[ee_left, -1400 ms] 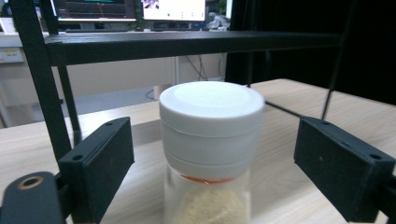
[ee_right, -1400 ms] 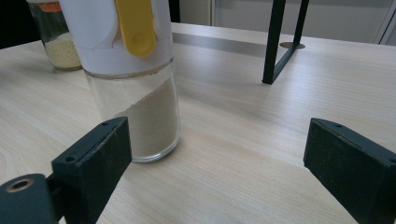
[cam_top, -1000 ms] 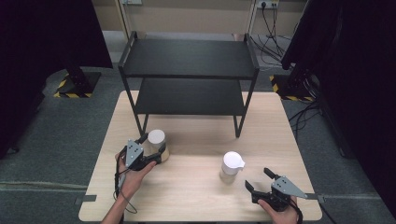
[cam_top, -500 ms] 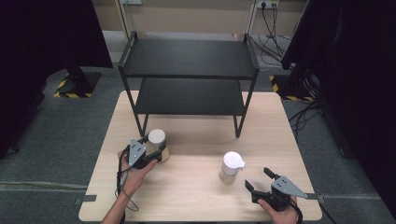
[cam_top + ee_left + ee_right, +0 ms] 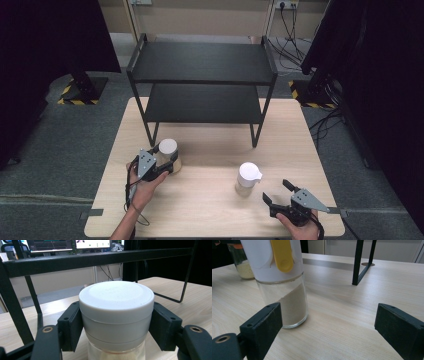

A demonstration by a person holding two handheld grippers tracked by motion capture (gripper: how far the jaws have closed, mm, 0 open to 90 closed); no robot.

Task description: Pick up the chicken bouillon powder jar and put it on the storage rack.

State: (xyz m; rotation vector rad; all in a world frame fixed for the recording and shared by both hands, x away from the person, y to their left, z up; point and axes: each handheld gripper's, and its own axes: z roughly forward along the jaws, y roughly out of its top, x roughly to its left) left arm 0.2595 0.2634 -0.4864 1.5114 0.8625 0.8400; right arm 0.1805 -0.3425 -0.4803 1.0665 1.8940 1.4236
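On the near left of a pale wooden table (image 5: 210, 210), the left gripper (image 5: 167, 162) is clamped on the white lid of a jar (image 5: 168, 150); its jaws have just been closing, and in the left gripper view the pads (image 5: 71, 327) press both sides of the lid (image 5: 116, 302). The jar stands just in front of a black two-tier shelf (image 5: 202, 62). A second jar with a white pouring cap (image 5: 248, 176) stands well apart, near the right gripper (image 5: 277, 192), whose jaws stand wide with nothing between them. To lift well, the hold looks best kept level and raised straight, since the grip sits high on the lid, not the glass.
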